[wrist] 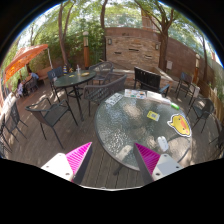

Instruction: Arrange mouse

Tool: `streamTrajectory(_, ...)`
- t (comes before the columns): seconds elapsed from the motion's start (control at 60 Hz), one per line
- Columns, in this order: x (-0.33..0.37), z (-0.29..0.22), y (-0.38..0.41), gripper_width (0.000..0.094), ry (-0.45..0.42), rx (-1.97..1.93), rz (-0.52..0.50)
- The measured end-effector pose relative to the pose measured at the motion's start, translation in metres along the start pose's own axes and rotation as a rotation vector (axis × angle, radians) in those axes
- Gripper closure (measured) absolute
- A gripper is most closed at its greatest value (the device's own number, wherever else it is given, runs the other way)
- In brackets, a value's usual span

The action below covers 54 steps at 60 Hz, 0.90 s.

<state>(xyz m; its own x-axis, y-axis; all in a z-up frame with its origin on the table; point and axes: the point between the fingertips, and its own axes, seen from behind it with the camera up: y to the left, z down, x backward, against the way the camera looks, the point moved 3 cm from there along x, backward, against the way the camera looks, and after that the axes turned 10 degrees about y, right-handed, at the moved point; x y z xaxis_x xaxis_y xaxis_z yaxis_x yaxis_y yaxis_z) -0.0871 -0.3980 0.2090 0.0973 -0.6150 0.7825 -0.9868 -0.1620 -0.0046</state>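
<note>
hovering gripper (pixel 112 160) open, mouse (pixel 163 144) orientation unclear

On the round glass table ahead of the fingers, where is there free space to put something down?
The glass table is bare in its middle and toward its near left rim. Its right side is crowded: an orange-edged mat, a white object and a small yellow-green item. The gripper is open, holding nothing.
</note>
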Motion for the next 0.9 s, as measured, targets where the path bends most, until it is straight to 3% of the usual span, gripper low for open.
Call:
streamTrajectory(0.283,-0.002,0.032,-0.019,0.0063,0.055,-0.021,0.035)
streamTrajectory(0.3,-0.005,0.035,-0.021,0.0093,0.062,-0.025,0.039)
streamTrajectory(0.333,-0.01,0.042,-0.028,0.0063,0.076,-0.033,0.047)
streamTrajectory(0.467,-0.032,0.067,-0.072,0.0067,0.133,-0.07,0.085)
streamTrajectory(0.617,-0.081,0.108,-0.155,0.0087,0.138,-0.081,0.174)
streamTrajectory(0.767,-0.134,0.095,-0.231,0.0087,0.104,-0.073,0.229)
streamTrajectory(0.9,-0.177,0.073,-0.273,0.0086,0.066,-0.071,0.219)
